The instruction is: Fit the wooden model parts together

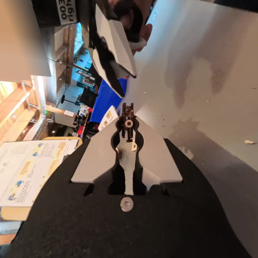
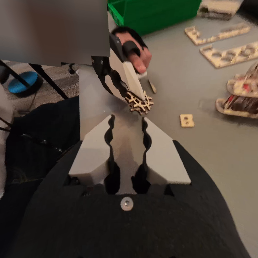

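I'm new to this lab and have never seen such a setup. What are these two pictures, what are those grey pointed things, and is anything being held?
No robot here: a person holds a two-fingered hand tool in each hand, each with a camera looking along its grey fingers. In the left wrist view, the left gripper is shut on a small wooden lattice assembly; the right gripper hangs above it. The right wrist view shows the right gripper open and empty, facing that same assembly and the hand on the left tool. On the grey table lie a small square wooden piece, punched-out wooden sheets, a partly built model and a green bin.
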Available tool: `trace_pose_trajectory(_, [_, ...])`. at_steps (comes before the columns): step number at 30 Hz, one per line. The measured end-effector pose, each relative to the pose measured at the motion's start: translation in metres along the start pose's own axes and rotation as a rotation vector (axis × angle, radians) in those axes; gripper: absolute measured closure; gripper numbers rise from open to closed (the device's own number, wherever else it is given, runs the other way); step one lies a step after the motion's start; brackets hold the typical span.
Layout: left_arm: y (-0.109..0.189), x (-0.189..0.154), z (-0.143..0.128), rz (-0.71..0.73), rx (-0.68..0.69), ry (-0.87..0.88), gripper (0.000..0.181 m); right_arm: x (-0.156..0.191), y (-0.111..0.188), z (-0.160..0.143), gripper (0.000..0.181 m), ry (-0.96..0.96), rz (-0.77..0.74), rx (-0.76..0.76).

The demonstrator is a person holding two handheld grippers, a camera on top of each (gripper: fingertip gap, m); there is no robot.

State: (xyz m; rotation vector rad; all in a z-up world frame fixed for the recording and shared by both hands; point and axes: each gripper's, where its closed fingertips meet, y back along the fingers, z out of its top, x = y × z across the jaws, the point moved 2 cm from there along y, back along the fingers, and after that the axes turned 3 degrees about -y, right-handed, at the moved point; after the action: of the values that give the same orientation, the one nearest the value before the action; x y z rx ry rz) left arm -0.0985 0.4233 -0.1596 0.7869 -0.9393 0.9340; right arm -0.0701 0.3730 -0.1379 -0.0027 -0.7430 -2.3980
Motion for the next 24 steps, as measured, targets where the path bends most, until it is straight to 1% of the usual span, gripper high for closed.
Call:
trace_pose_trajectory(1, [-0.001, -0.006, 0.001, -0.037, 0.002, -0.002, 0.168, 0.002, -0.005, -0.012, 0.133, -0.047, 0.006, 0.022])
trace_pose_trajectory(2, [-0.001, -0.011, 0.002, -0.068, 0.005, -0.004, 0.168, 0.005, -0.010, -0.021, 0.127, -0.081, 0.015, 0.033])
trace_pose_trajectory(5, [-0.001, -0.019, 0.010, -0.116, 0.007, -0.028, 0.168, 0.008, -0.017, -0.036, 0.124, -0.146, -0.008, 0.005])
trace_pose_trajectory(8, [-0.003, -0.032, 0.011, -0.208, 0.053, -0.001, 0.156, 0.007, -0.019, -0.043, 0.122, -0.212, 0.005, -0.014])
trace_pose_trajectory(11, [-0.002, -0.050, 0.008, -0.320, 0.107, 0.072, 0.140, 0.005, -0.021, -0.053, 0.122, -0.201, 0.002, 0.030])
trace_pose_trajectory(12, [-0.001, -0.053, 0.007, -0.338, 0.123, 0.099, 0.144, 0.005, -0.021, -0.054, 0.122, -0.190, -0.004, 0.039])
trace_pose_trajectory(13, [0.001, -0.054, 0.007, -0.340, 0.136, 0.121, 0.144, 0.006, -0.020, -0.054, 0.122, -0.178, -0.006, 0.040])
trace_pose_trajectory(14, [0.005, -0.054, 0.007, -0.343, 0.155, 0.134, 0.141, 0.006, -0.019, -0.054, 0.122, -0.164, -0.012, 0.036])
trace_pose_trajectory(15, [0.009, -0.052, 0.007, -0.341, 0.180, 0.153, 0.134, 0.006, -0.018, -0.053, 0.122, -0.154, -0.019, 0.035])
trace_pose_trajectory(17, [0.020, -0.042, 0.010, -0.317, 0.206, 0.255, 0.135, 0.005, -0.015, -0.052, 0.123, -0.160, -0.020, 0.019])
trace_pose_trajectory(18, [0.025, -0.037, 0.011, -0.298, 0.215, 0.341, 0.135, 0.005, -0.014, -0.049, 0.123, -0.175, -0.009, 0.000])
trace_pose_trajectory(20, [0.030, -0.031, 0.009, -0.272, 0.260, 0.555, 0.129, 0.004, -0.013, -0.048, 0.124, -0.199, 0.008, -0.015])
trace_pose_trajectory(22, [0.027, -0.026, -0.003, -0.207, 0.362, 0.753, 0.125, 0.000, -0.013, -0.049, 0.125, -0.207, 0.008, -0.016])
trace_pose_trajectory(24, [0.022, -0.028, -0.012, -0.173, 0.444, 0.886, 0.122, 0.001, -0.014, -0.046, 0.129, -0.245, 0.027, -0.048])
